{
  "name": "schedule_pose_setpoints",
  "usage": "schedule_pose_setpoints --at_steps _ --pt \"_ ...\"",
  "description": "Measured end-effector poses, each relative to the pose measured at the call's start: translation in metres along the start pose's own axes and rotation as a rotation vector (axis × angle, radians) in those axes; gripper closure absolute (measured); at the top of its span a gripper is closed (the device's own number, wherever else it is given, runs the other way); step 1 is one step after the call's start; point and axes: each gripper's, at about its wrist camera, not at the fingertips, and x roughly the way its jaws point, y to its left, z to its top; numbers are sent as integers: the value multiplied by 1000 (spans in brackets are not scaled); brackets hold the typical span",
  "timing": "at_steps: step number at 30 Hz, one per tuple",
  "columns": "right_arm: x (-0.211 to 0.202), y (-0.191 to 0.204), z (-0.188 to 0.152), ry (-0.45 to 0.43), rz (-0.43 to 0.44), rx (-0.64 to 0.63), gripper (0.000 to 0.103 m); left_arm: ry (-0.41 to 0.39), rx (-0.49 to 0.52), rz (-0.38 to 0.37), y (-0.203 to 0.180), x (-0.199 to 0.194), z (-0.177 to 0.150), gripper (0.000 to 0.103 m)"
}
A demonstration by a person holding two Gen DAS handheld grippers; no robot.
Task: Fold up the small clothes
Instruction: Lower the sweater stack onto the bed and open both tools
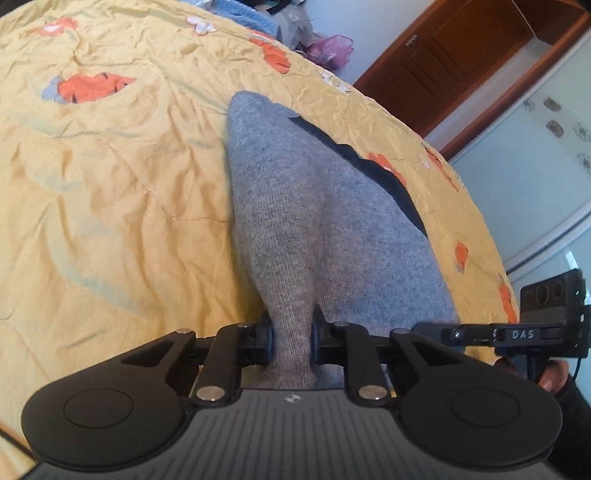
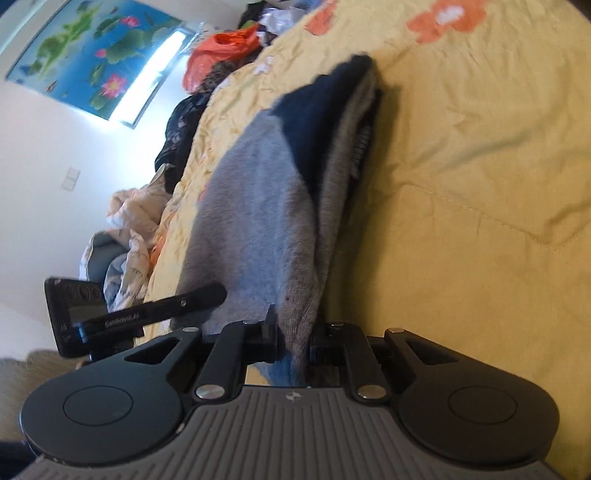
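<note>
A grey knitted garment (image 1: pixel 317 221) with a dark navy part (image 1: pixel 373 170) lies on the yellow flowered bedspread (image 1: pixel 110 184). My left gripper (image 1: pixel 291 336) is shut on a bunched edge of the grey cloth, which rises from the bed into its jaws. In the right wrist view the same garment (image 2: pixel 258 221) shows its navy part (image 2: pixel 325 122) at the far end. My right gripper (image 2: pixel 295 339) is shut on another edge of the grey cloth. The other gripper's arm shows in each view, at the right of the left wrist view (image 1: pixel 517 334) and at the left of the right wrist view (image 2: pixel 147 314).
A brown wooden door (image 1: pixel 443 62) and a pale wardrobe (image 1: pixel 535 177) stand past the bed's edge. Piled clothes and bedding (image 2: pixel 125 236), an orange bag (image 2: pixel 218 51) and a lotus poster (image 2: pixel 92 51) are along the wall. A blue towel (image 1: pixel 255 18) lies at the far end of the bed.
</note>
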Motion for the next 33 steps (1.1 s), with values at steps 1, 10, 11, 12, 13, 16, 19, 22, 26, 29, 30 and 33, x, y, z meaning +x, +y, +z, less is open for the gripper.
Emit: schedule_pose_setpoints --at_steps 1,10,11,12,13,16,19,22,26,29,30,33 --pt "-5 7 -5 -5 -6 -24 81 5 22 4 -1 -3 -5 86" --pt "-35 23 -43 -93 -170 -92 50 -193 282 216 -32 -48 -47 56" --pt "-42 30 -50 -111 -210 -133 49 -238 311 239 -38 -56 -53 38" --pt "-47 36 -57 -124 -248 -169 49 -285 329 263 -45 -61 -58 21" --pt "-51 40 -65 -134 -291 -194 48 -325 336 285 -51 -61 -64 18" --pt "-49 51 -84 -176 -418 -258 40 -320 365 311 -67 -43 -79 18" --pt "-38 55 -98 -210 -525 -273 32 -230 321 388 -77 -15 -88 18" --pt "-29 59 -110 -229 -561 -244 22 -188 260 369 -73 -5 -97 18" --pt "-20 66 -124 -263 -601 -244 8 -168 276 385 -74 -3 -105 18" --pt "-16 69 -132 -290 -627 -243 8 -172 262 382 -72 -6 -106 18" --pt "-16 70 -134 -294 -633 -242 8 -174 259 383 -71 -6 -106 18" --pt "-18 72 -139 -308 -639 -217 7 -171 259 386 -71 -7 -106 18"
